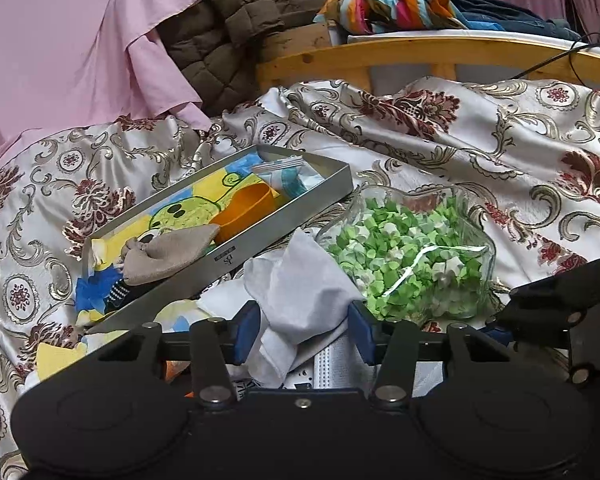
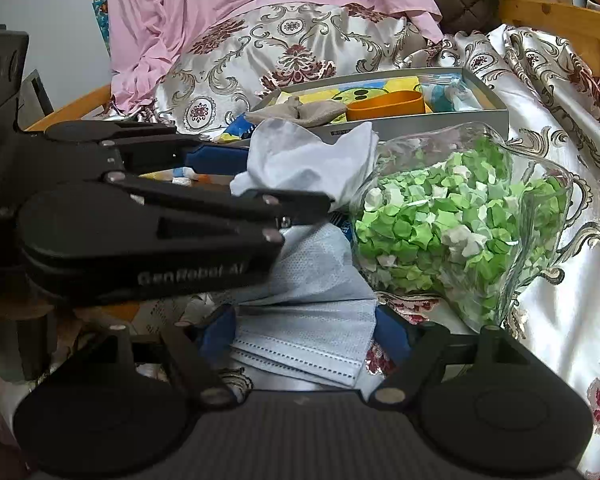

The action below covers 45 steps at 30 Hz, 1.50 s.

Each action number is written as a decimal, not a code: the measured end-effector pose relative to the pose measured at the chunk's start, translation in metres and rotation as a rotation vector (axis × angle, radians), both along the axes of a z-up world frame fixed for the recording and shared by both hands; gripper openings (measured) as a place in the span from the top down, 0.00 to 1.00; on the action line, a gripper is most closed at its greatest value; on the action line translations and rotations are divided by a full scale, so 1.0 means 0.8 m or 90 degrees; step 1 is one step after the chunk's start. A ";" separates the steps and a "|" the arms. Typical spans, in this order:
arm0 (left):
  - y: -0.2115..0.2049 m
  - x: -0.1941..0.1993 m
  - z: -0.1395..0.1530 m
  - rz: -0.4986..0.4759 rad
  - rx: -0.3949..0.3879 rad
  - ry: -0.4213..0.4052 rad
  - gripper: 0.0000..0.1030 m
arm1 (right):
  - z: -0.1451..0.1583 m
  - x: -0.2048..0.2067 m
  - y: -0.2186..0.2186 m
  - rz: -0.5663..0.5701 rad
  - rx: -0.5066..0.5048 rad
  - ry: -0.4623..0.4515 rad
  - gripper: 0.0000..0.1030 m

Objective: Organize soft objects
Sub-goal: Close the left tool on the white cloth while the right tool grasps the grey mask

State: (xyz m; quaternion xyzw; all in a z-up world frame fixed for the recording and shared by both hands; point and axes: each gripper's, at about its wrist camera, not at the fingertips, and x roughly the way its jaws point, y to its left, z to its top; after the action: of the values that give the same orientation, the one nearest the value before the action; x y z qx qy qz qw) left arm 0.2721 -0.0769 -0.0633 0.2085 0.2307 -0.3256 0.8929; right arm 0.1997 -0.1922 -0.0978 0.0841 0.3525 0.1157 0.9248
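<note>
— Checking the left gripper (image 1: 304,334): what does it hold?
— A white cloth (image 1: 300,288), bunched and pinched between its fingers, low centre of the left view, just left of the jar (image 1: 412,256) of green paper stars.
— And the right gripper (image 2: 306,330)?
— A mask (image 2: 300,344) lies flat between its fingers, bottom centre of the right view. Gripped or not, I cannot tell.
— The tray (image 1: 260,240)?
— Behind the cloth, on the bedspread (image 1: 460,140).

Glass jar (image 1: 412,256) of green paper stars lying on floral satin bedspread (image 1: 480,140); orange cup (image 1: 246,210) inside grey tray (image 1: 312,196); wooden bed frame (image 1: 420,54) behind
</note>
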 end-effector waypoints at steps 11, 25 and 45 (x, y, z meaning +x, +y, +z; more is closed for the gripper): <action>-0.015 -0.003 0.003 -0.010 0.012 -0.061 0.49 | 0.002 0.000 -0.001 -0.001 0.002 -0.006 0.22; -0.029 -0.017 0.000 -0.038 0.074 -0.117 0.92 | 0.002 -0.001 -0.001 -0.002 -0.003 -0.009 0.24; -0.022 -0.001 0.013 -0.009 -0.002 -0.015 0.92 | 0.006 -0.002 -0.009 -0.029 -0.007 -0.012 0.70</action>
State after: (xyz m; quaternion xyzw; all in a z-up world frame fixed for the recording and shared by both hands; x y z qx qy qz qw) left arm 0.2716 -0.0942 -0.0529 0.2121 0.2182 -0.3300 0.8936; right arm 0.1982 -0.1992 -0.0926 0.0862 0.3427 0.0938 0.9308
